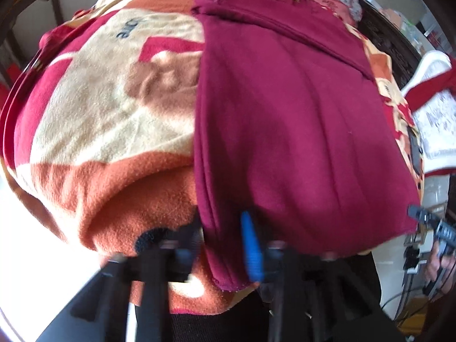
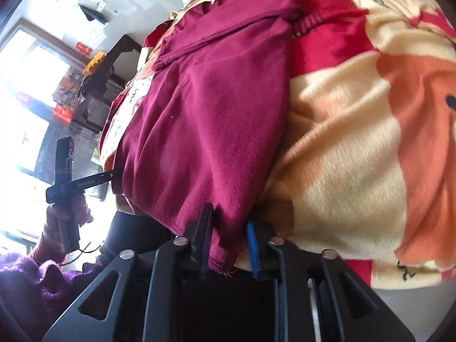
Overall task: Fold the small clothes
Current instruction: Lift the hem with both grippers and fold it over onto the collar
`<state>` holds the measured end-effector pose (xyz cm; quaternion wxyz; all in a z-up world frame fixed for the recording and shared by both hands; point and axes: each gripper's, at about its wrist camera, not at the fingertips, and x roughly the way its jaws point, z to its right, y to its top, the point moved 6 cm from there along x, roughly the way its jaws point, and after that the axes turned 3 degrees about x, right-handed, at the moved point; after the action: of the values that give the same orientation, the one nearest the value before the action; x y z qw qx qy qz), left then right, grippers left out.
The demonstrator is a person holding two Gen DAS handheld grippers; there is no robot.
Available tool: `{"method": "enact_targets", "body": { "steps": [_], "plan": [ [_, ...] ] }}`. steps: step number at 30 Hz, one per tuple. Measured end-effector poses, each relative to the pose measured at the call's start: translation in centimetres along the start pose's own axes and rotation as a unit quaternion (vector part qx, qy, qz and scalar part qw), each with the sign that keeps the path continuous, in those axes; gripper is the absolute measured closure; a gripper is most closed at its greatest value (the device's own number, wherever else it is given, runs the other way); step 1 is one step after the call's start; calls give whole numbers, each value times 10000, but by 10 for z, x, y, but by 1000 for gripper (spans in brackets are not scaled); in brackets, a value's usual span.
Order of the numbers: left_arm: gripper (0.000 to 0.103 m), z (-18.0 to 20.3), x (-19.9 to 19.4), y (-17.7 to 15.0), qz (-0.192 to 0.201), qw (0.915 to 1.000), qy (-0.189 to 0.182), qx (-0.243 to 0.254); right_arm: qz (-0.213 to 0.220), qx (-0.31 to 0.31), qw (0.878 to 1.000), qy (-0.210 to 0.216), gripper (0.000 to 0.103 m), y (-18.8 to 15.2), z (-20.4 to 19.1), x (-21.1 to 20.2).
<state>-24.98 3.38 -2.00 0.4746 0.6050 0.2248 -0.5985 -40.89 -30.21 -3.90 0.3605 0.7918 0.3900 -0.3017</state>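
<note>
A maroon garment (image 1: 285,119) lies flat and lengthwise on a fleece blanket (image 1: 99,114) patterned in orange, cream and red. In the left wrist view my left gripper (image 1: 225,245) is shut on the garment's near left corner, with the cloth between the blue pad (image 1: 250,245) and the blurred black finger. The right gripper (image 1: 439,228) shows at the right edge, beside the garment's near right corner. In the right wrist view the garment (image 2: 213,114) runs away from my right gripper (image 2: 228,242), which is shut on its near hem. The left gripper (image 2: 68,182), held by a hand, reaches the garment's left edge.
The blanket (image 2: 356,142) hangs over the near edge of the surface. More clothes (image 1: 336,0) lie at the far end. A white item with red straps (image 1: 433,91) stands at the right. Dark wooden furniture (image 2: 108,65) and a bright window (image 2: 22,99) lie beyond. A purple knit sleeve (image 2: 28,279) is near.
</note>
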Motion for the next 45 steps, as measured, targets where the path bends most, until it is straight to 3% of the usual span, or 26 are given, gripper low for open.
{"method": "enact_targets", "body": {
  "steps": [3,10,20,25,32,40,43,45],
  "plan": [
    [95,-1,-19,11,133,9996,-252,20,252,-58,9993,278,103,15,-12,-14],
    [95,-6,-67,74,969,9939,-480,-204,1028,-186,9914,792,103,84,-36,-47],
    [95,-10,-80,194,1825,9826,-181,-301,1987,-158,9796,252,103,195,-35,-57],
    [95,-9,-59,255,1955,9802,117,-305,2267,-154,9736,-195,103,240,-28,-57],
    [95,-13,-14,320,1849,9810,379,-445,2284,220,9725,-407,103,302,3,-26],
    [94,-33,35,347,1567,9835,452,-782,1953,500,9772,-662,103,353,36,28],
    [79,-39,39,356,1668,9811,508,-836,1912,621,9774,-657,103,362,44,39],
    [48,-44,36,359,1678,9807,190,-986,1871,706,9780,-589,102,367,48,42]
  ]
}}
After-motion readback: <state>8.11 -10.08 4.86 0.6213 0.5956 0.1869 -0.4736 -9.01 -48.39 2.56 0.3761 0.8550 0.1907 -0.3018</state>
